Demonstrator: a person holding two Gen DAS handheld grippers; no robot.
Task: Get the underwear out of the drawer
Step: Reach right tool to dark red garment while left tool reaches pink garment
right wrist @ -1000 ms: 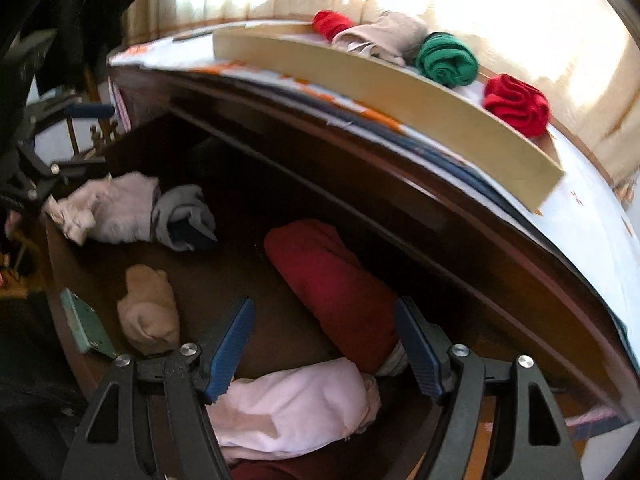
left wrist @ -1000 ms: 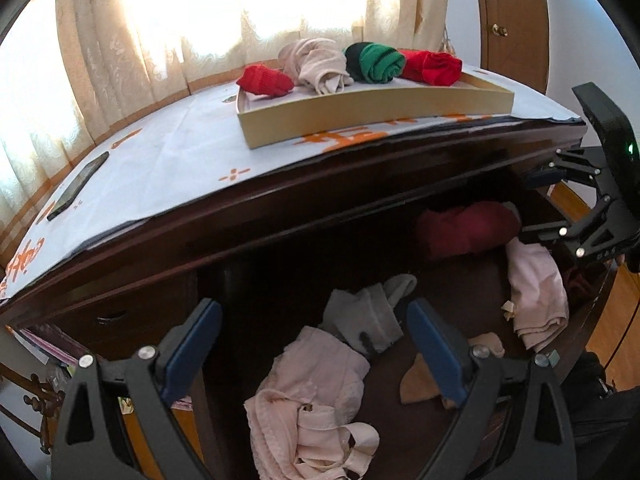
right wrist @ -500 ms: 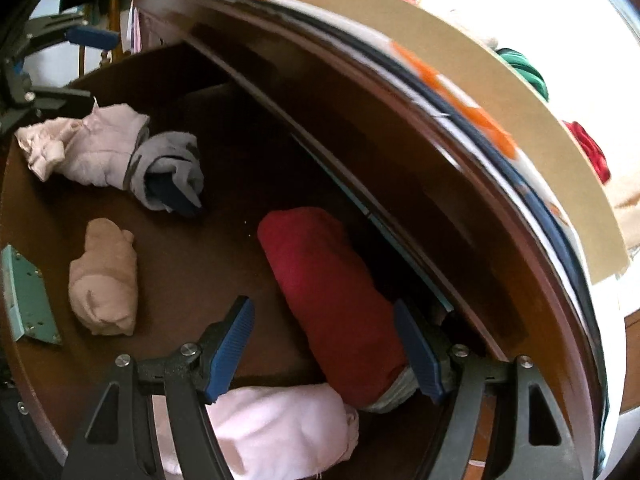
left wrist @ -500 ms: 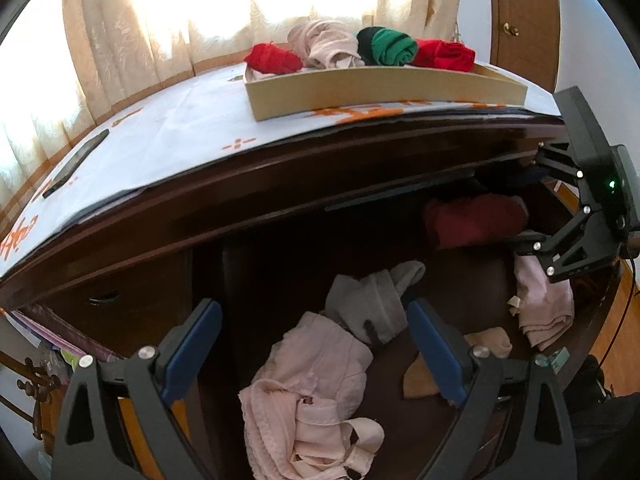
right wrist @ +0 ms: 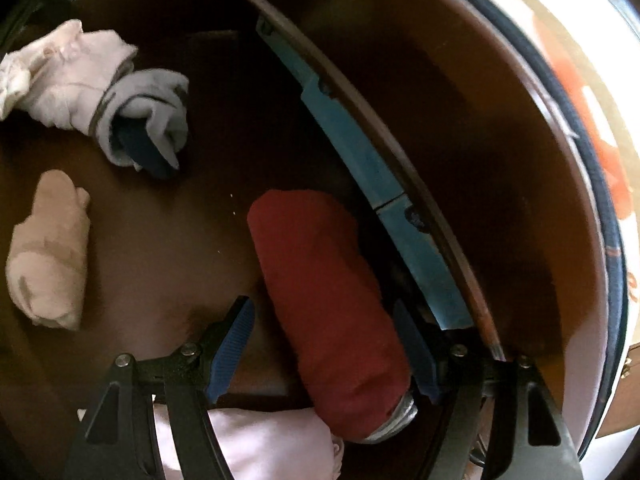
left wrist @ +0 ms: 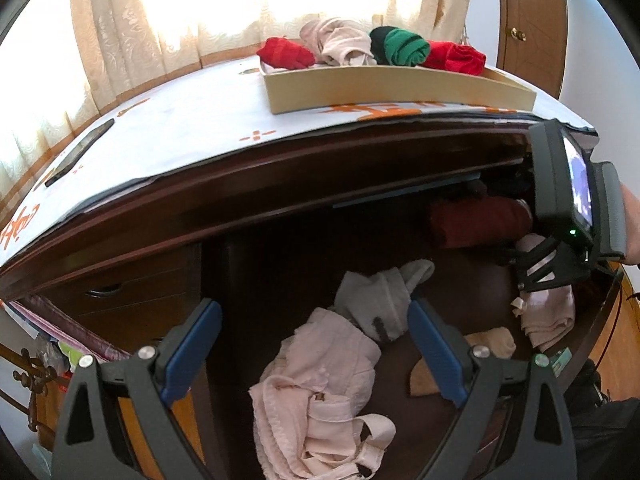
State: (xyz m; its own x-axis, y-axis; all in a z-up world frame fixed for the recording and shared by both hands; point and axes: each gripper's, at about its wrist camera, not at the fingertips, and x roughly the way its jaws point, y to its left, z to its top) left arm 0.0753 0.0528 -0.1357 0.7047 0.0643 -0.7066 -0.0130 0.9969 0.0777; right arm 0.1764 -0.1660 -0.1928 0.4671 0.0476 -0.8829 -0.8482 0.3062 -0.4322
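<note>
The open drawer (right wrist: 160,220) holds several garments. A dark red roll (right wrist: 324,292) lies near its back wall, and my right gripper (right wrist: 324,344) stands open astride it, the right pad close to the cloth, the left pad apart from it. A pale pink folded piece (right wrist: 256,440) lies under that gripper. My left gripper (left wrist: 312,320) hovers open above a crumpled pink garment (left wrist: 320,380) and a grey one (left wrist: 376,300), holding nothing. From the left wrist view the dark red roll (left wrist: 480,224) shows at the far right, partly hidden by the right gripper's body.
A cream tray (left wrist: 392,88) on the white cloth above holds red, beige and green rolled garments. A dark phone (left wrist: 76,152) lies at the cloth's left. A beige roll (right wrist: 48,256) sits at the drawer's front. A blue strip (right wrist: 360,152) runs under the dresser top, close over the red roll.
My right gripper has sunk into the drawer and rolled, so the dark red roll now lies between its fingers. The left gripper has barely shifted.
</note>
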